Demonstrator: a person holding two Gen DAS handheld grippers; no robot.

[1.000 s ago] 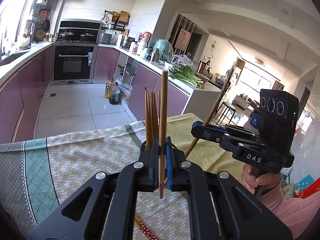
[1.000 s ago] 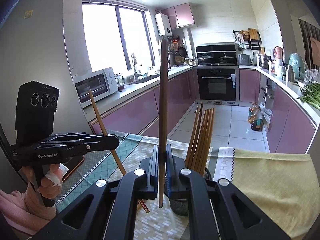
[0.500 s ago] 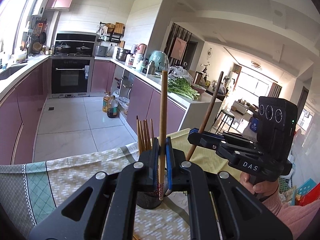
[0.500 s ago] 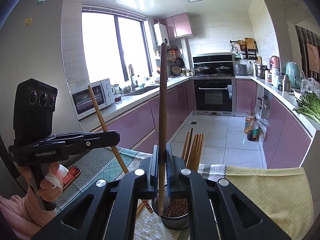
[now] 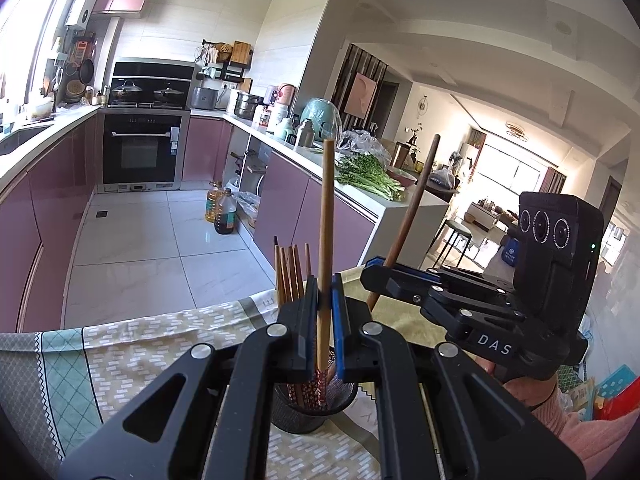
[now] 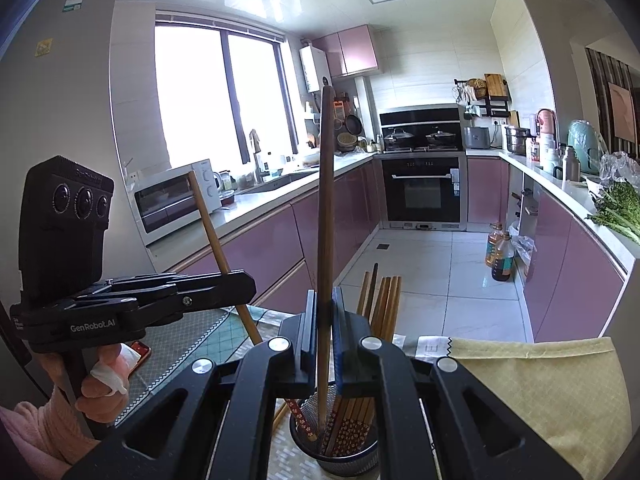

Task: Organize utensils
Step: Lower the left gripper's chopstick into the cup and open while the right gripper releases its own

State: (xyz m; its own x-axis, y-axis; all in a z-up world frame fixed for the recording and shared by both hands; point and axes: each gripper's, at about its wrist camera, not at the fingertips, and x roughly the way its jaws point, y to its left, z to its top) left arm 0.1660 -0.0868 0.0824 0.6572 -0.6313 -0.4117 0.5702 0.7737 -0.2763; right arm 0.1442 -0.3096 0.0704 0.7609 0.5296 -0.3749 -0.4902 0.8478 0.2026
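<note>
At the far left of the right wrist view, a person's hand (image 6: 102, 376) in a pink sleeve (one finger wrapped in white) grips the handle of the left gripper (image 6: 240, 286). Its jaws are closed on a light wooden chopstick (image 6: 218, 250) that leans up and to the left. Just beside that hand, a red phone (image 6: 140, 350) lies on the patterned tablecloth (image 6: 192, 344).

In the middle, the right gripper (image 6: 324, 332) is clamped shut around a darker chopstick (image 6: 325, 200), which stands nearly upright; its lower end reaches down into the black mesh holder (image 6: 352, 458). The holder sits on the table directly under both grippers and already contains a bundle of chopsticks (image 6: 384, 300) with red patterned ends, leaning to the right.

In the left wrist view, the lower tip of the light chopstick (image 5: 326, 240) also hangs inside the holder's (image 5: 296, 412) rim. To the right lies a yellow cloth (image 6: 540, 384), and further right green vegetables (image 6: 616, 208) rest on the kitchen counter.
</note>
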